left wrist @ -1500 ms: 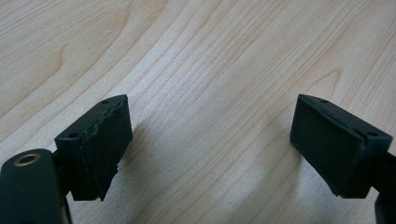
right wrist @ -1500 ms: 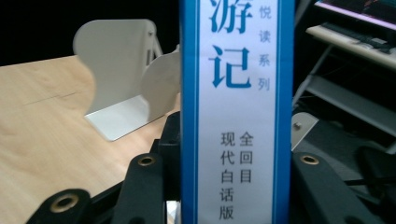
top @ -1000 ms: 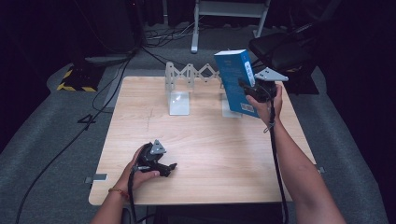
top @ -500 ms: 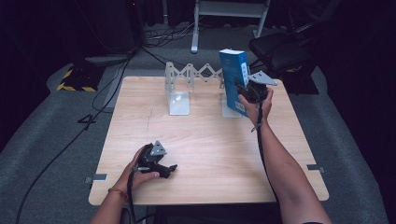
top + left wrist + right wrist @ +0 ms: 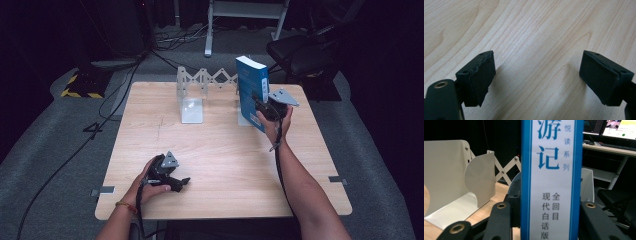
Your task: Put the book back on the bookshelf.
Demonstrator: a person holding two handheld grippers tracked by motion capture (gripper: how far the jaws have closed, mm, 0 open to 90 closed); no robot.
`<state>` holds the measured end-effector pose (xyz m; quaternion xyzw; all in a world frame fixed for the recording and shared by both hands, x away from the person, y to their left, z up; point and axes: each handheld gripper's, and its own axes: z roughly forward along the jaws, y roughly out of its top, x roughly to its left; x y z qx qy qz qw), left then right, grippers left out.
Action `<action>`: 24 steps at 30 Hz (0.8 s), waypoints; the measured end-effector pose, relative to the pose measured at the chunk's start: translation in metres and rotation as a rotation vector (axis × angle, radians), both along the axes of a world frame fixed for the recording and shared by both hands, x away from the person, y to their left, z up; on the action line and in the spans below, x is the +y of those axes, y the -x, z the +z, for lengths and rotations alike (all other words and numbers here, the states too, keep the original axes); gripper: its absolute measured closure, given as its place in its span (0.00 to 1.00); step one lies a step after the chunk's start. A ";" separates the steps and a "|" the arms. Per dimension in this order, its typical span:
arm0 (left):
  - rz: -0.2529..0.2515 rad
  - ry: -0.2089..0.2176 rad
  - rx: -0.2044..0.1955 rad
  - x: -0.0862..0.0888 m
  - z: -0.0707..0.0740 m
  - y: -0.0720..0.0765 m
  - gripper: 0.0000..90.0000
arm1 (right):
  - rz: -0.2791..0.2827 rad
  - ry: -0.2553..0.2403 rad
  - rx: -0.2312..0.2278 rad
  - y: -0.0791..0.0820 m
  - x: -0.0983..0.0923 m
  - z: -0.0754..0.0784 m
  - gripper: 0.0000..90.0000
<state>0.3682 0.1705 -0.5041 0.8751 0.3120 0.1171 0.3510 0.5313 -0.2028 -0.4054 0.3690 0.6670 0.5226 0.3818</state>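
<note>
The right gripper (image 5: 264,106) clasps a tall blue-and-white book (image 5: 252,90) by its spine, fingers clenched on either side — the volume upright at the far right of the pale wooden surface (image 5: 225,150), beside a white expanding metal book rack (image 5: 192,97). The left gripper (image 5: 172,177) rests near the front edge, fingers spread wide on nothing.

Both arms are bare to above the elbow. The left wrist wears a thin orange-yellow band (image 5: 123,205). Each hand carries a black gripper topped by a grey three-cornered plate, with a black cable trailing along the forearm.
</note>
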 end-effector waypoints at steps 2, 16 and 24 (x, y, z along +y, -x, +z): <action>0.000 0.001 0.000 0.000 0.000 0.000 0.16 | 0.009 0.020 -0.003 0.005 -0.002 -0.002 0.68; -0.003 0.003 0.001 -0.001 0.000 -0.001 0.16 | 0.040 0.032 -0.001 0.031 -0.014 -0.024 0.68; -0.002 0.003 0.000 -0.001 0.000 0.000 0.16 | 0.035 0.013 -0.014 0.037 -0.014 -0.034 0.68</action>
